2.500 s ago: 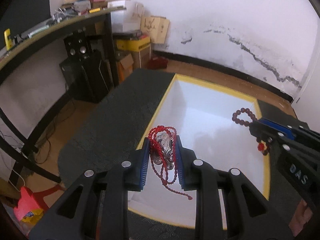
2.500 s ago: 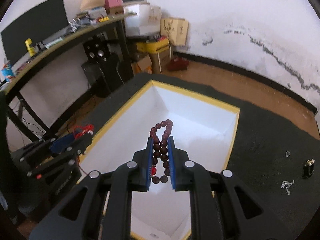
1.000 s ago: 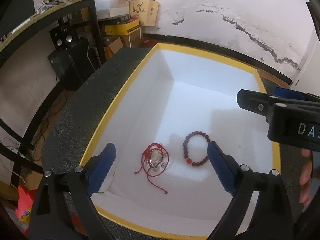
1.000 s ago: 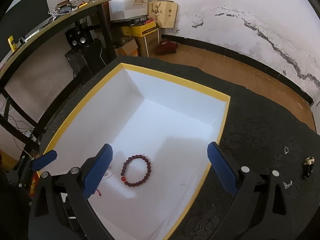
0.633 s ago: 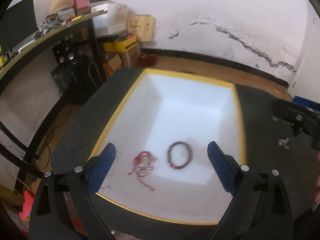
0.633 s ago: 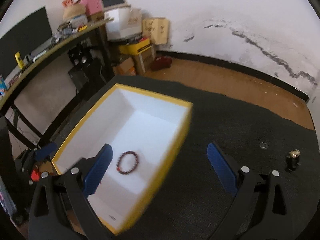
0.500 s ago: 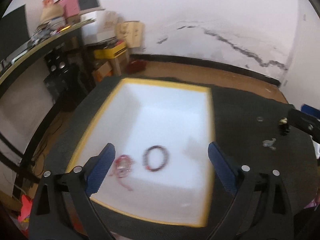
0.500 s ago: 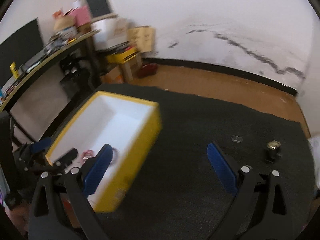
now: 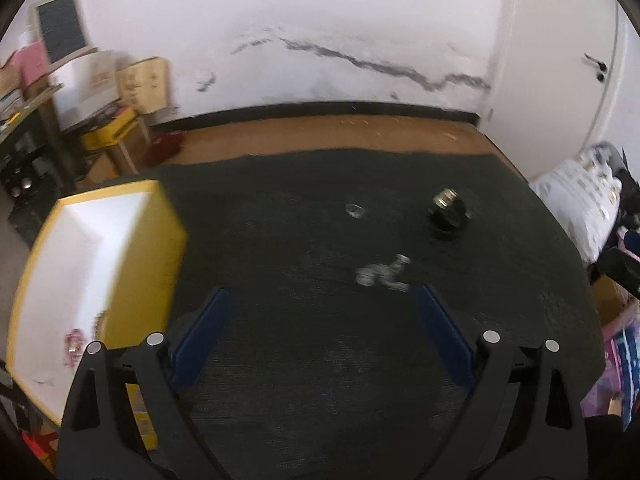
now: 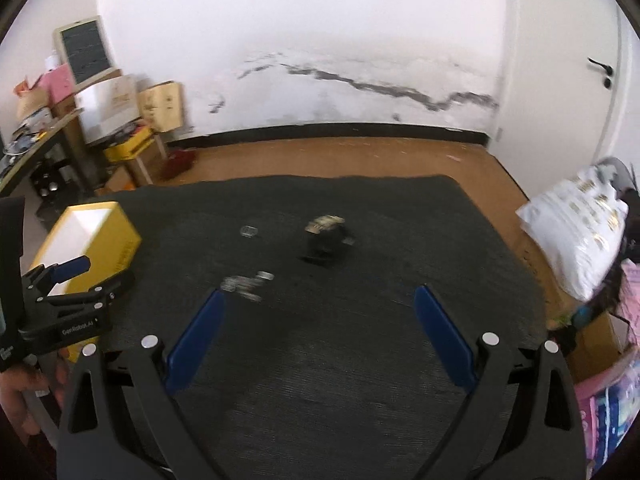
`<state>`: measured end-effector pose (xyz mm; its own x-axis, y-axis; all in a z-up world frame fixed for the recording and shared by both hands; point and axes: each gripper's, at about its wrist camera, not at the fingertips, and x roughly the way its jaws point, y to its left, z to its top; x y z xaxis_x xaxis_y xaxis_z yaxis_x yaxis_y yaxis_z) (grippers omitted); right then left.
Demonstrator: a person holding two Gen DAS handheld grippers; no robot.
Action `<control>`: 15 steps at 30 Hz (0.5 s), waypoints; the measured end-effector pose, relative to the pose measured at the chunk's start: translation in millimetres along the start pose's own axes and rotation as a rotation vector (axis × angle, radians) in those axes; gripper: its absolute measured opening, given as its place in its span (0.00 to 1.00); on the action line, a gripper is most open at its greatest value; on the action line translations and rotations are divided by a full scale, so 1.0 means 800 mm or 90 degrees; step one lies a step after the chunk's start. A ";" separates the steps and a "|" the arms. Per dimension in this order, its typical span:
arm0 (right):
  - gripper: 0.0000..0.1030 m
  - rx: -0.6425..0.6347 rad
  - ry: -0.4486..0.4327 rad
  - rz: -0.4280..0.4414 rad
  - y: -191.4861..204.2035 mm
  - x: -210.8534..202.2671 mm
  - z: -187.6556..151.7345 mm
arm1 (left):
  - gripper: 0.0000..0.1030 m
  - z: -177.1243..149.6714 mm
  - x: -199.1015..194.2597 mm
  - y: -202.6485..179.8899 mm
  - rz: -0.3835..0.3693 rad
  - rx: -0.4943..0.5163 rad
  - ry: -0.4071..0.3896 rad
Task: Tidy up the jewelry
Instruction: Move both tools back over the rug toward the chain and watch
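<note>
My left gripper (image 9: 320, 312) is open and empty above the dark mat. A yellow box with a white inside (image 9: 168, 216) stands at the left; the red cord bracelet (image 9: 74, 342) lies in it. On the mat lie a silver chain (image 9: 382, 274), a small clear ring (image 9: 355, 210) and a black and gold watch (image 9: 447, 210). My right gripper (image 10: 318, 310) is open and empty over the mat. Its view shows the chain (image 10: 246, 282), the ring (image 10: 249, 231), the watch (image 10: 326, 236), the box (image 10: 120, 240) and the left gripper (image 10: 72, 280).
The dark mat (image 9: 320, 360) covers the table. A white printed bag (image 10: 580, 224) lies off the right edge. A desk and cardboard boxes (image 10: 120, 120) stand at the far left against the wall.
Both grippers let go of their bracelets into the box, opened wide, and swung right, away from the box and over the mat with the loose jewelry.
</note>
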<state>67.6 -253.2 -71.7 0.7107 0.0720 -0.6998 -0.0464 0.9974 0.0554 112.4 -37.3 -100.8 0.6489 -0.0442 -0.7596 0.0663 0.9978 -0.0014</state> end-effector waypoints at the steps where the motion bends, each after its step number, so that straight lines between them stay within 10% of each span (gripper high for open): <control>1: 0.90 0.004 0.004 -0.003 -0.011 0.005 -0.005 | 0.89 -0.002 0.010 -0.011 -0.004 0.005 0.007; 15: 0.90 0.005 0.040 0.040 -0.024 0.112 -0.036 | 0.89 -0.023 0.119 -0.023 -0.005 -0.002 0.065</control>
<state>112.0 -265.5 -155.8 0.6608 0.1352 -0.7383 -0.0837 0.9908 0.1066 158.9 -58.9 -185.4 0.5672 -0.0461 -0.8223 0.0677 0.9977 -0.0093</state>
